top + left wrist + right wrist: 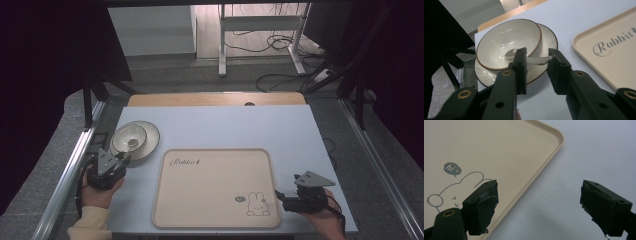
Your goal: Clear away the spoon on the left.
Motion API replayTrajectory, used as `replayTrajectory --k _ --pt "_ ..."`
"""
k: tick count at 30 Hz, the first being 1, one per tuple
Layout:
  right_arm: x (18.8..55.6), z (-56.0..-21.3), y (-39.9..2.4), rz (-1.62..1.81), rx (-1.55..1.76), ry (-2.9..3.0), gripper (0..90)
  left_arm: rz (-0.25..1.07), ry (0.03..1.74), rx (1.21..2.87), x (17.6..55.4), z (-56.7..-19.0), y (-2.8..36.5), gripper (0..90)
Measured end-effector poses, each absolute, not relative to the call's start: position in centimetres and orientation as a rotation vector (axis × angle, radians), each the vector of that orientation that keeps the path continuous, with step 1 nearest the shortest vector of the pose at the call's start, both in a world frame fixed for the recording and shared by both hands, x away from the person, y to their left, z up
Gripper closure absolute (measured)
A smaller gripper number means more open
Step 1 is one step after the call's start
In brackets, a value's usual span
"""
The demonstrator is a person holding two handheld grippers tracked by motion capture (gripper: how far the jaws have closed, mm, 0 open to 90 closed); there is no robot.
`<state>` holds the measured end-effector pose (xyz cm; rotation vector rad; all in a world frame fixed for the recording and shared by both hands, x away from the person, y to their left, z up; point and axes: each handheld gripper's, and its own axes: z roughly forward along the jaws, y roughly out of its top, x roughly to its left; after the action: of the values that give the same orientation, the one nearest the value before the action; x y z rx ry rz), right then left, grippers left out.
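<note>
Cream-white ceramic made up the stack at the table's left: a bowl with a thin brown rim sat on a matching ribbed plate, and a pale spoon lay with its scoop down in the bowl and its handle reaching out over the bowl's near rim. We saw our left gripper brought up to that handle in the left gripper view, its two black jaws standing on either side of it. The right-hand jaw's tip met the end of the handle; the left-hand jaw crossed in front of the handle nearer the bowl. A clear gap remained between the pads, so we could not call it a firm grip, and whether both pads truly pressed on the spoon we could not tell.

From the high view, the left gripper sat at the near edge of the plate, with the bowl just beyond it. A beige tray with a printed rabbit and the word "Rabbit" lay in the middle of the pale blue table, just right of the plate and apart from it.

Our right gripper rested low at the tray's near right corner. In the right gripper view its jaws stood wide apart with nothing between them, one over the tray's edge beside the rabbit drawing, the other over bare table.
</note>
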<state>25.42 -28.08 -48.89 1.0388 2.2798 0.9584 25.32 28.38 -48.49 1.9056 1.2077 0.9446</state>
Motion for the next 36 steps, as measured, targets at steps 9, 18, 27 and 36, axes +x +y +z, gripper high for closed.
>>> replayTrajectory --k 9,18,27,36 --pt "25.43 -48.95 -28.03 0.954 1.039 2.284 15.3 0.959 1.195 1.933 25.28 -48.61 28.13 82.8" --pt "25.43 -49.01 -27.98 0.95 1.03 2.289 15.2 0.988 1.203 1.928 25.18 -48.53 28.13 86.5" --pt "25.46 -49.04 -27.98 0.946 1.028 2.286 14.9 1.019 1.208 1.894 24.96 -48.26 28.29 90.0" --pt "25.44 -49.02 -28.01 0.944 1.028 2.284 14.9 1.062 1.183 1.889 24.63 -47.81 28.03 90.0"
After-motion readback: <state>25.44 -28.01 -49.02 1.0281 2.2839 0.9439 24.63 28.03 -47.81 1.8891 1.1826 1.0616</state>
